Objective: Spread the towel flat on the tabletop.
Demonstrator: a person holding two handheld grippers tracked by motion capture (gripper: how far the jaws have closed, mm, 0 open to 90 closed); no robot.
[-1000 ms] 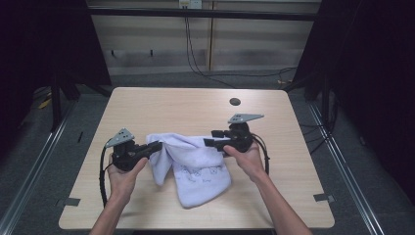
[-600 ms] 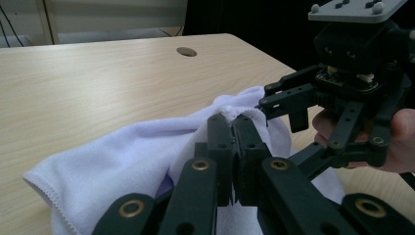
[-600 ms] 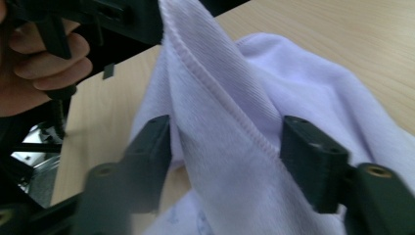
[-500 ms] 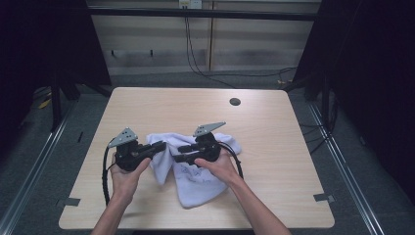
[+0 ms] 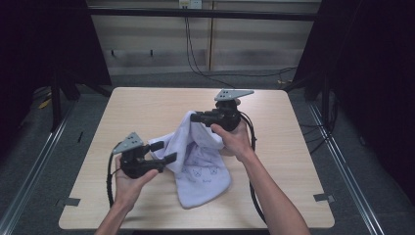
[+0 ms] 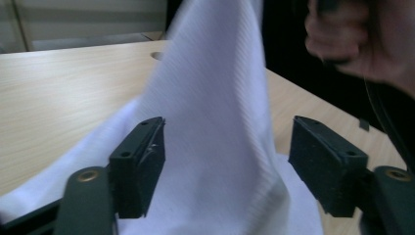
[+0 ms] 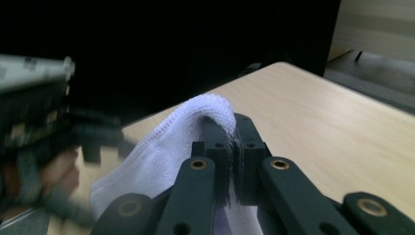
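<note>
A white towel [image 5: 201,169] with a faint printed pattern lies on the wooden table [image 5: 147,107], one edge pulled up into a peak. My right gripper [image 5: 195,117] has just closed and is shut on that raised edge, holding it above the table; in the right gripper view its jaws [image 7: 236,132] pinch the towel's hem [image 7: 161,147]. My left gripper [image 5: 171,157] is low at the towel's left side, and its jaws have just opened. In the left gripper view the jaws [image 6: 227,127] stand wide apart with the towel [image 6: 210,122] rising between them, the pads not pressing it.
The table's front edge lies close below both forearms. Tape marks sit at the front corners [image 5: 71,201] [image 5: 323,197]. Black frame posts stand on both sides, and cables [image 5: 195,63] hang at the back wall. Bare tabletop lies to the left and far right.
The right gripper moved left onto the towel, shut on a fold and lifted it up and back to the right. The left gripper let go of the towel and opened.
</note>
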